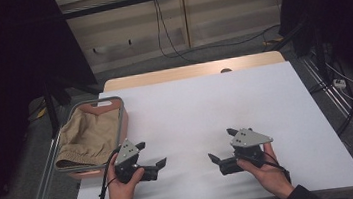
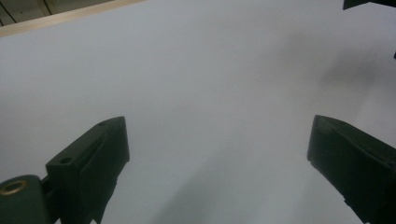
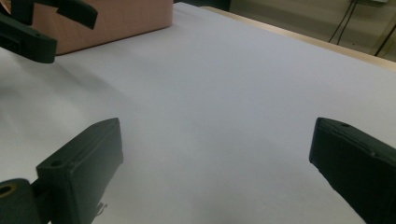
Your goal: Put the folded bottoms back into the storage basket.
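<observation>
Both grippers sit low over the white counter (image 1: 205, 106), left gripper (image 1: 151, 155) and right gripper (image 1: 221, 147), fingers spread wide, holding nothing; basket (image 1: 119, 102) with tan cloth (image 1: 88, 137) nearby.

Black tongs (image 1: 151, 155) and (image 1: 222, 146), white table (image 1: 205, 106), pink basket (image 1: 122, 116), plain tan cloth (image 1: 88, 137).

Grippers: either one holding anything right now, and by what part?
Nothing held. Left gripper and right gripper both stand open over the white table; the tan cloth lies untouched in its basket.
</observation>
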Available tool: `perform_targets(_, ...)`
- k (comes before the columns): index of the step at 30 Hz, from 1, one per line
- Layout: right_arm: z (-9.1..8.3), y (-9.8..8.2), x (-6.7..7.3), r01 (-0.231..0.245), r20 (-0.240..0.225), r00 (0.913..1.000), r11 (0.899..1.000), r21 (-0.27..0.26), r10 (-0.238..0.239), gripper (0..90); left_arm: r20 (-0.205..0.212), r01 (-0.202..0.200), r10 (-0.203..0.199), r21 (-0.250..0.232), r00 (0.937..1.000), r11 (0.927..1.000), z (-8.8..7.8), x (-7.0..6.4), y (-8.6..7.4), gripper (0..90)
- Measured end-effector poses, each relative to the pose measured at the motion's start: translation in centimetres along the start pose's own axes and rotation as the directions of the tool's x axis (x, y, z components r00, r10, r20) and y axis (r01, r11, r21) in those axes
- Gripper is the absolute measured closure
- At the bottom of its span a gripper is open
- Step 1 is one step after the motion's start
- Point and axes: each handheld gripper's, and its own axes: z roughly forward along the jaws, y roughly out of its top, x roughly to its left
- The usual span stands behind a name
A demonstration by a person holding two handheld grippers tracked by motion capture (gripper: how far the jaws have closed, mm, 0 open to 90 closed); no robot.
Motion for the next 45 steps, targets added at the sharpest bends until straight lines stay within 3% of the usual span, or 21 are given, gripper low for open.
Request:
perform_targets(13, -3.0, -1.0, -1.5, -0.048, 0.097, 0.9941, 0.999, -0.017, 0.050, 2.7, 0.013, -0.010, 0.010, 0.000, 0.9999, 1.0000, 0.5, -0.1, -0.6, 5.5)
perform_targets(20, -4.5, -2.1, -2.3, -0.064, 0.146, 0.9872, 0.998, -0.010, 0.065, 2.8, 0.019, 0.014, -0.013, -0.022, 0.9997, 0.9997, -0.2, -0.1, -0.8, 5.4)
perform_targets(30, -7.2, -3.1, -3.8, -0.075, 0.248, 0.9655, 0.997, -0.030, 0.080, 3.2, 0.001, 0.010, -0.010, -0.015, 1.0000, 0.9998, -0.6, 0.1, -1.1, 5.4)
perform_targets(39, -8.5, -4.5, -4.6, -0.109, 0.276, 0.9545, 0.993, -0.033, 0.114, 3.0, -0.005, 0.009, -0.009, -0.012, 0.9999, 0.9999, -0.7, -0.1, -1.3, 5.4)
perform_targets(40, -8.7, -4.9, -4.6, -0.127, 0.284, 0.9496, 0.991, -0.039, 0.133, 3.0, -0.008, 0.004, -0.004, -0.008, 1.0000, 1.0000, -0.7, -0.1, -1.4, 5.4)
perform_targets(45, -9.2, -5.5, -4.5, -0.129, 0.300, 0.9434, 0.990, -0.058, 0.141, 3.0, -0.020, 0.014, -0.014, -0.012, 0.9997, 0.9998, -1.2, -0.3, -1.8, 5.4)
